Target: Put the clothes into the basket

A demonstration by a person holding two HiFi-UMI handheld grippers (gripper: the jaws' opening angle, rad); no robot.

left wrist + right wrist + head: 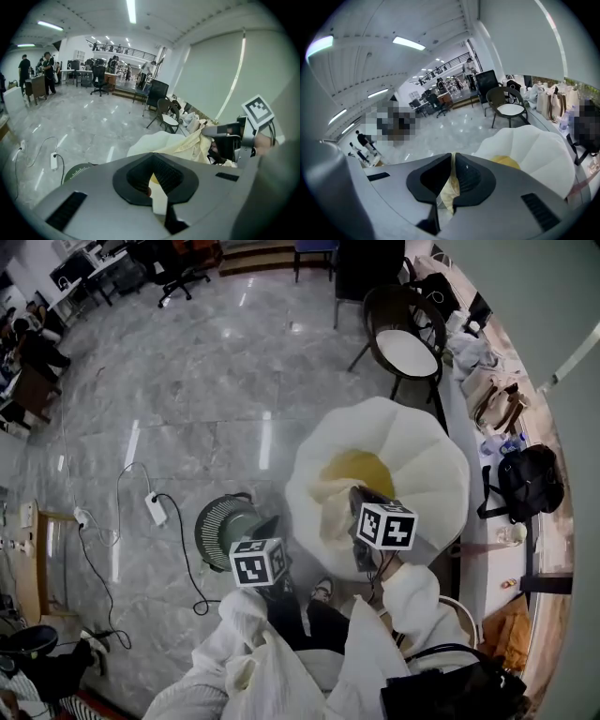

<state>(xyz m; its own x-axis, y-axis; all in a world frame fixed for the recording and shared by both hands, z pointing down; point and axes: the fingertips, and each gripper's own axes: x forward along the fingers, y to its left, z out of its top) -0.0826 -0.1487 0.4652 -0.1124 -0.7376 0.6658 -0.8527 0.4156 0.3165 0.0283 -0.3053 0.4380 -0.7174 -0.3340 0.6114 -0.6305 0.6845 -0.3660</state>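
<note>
While the person stands on a grey marble floor (216, 381), each hand holds a gripper and both grippers carry the same pale cream cloth (185, 146).

In its own view, the left gripper (153, 185) has its fingers clenched on a fold of the cloth, a strip of it showing in the gap between them. From there the cloth stretches up and to the right, to the right gripper's fingers.

The right gripper (451, 176) also has its fingers clamped on the cloth, with a creased cream fold pinched between the dark pads and hanging below them.

Seen from the head, the two grippers sit side by side just in front of the person's white sleeves, each marked by a black-and-white cube. The cloth hangs in the air between them, clear of the floor.

A green ribbed basket (220, 526) stands on the floor just beyond the left gripper, and the cloth is not in it. Behind the right gripper lies a big white cushion (422, 474) with scalloped edges and a yellow middle.

A power strip (156, 509) with a black cable lies on the floor left of the basket. A dark chair (403, 338) stands beyond the cushion, and a white worktop (483, 559) runs along the right with a black bag (527, 479) on it.
</note>
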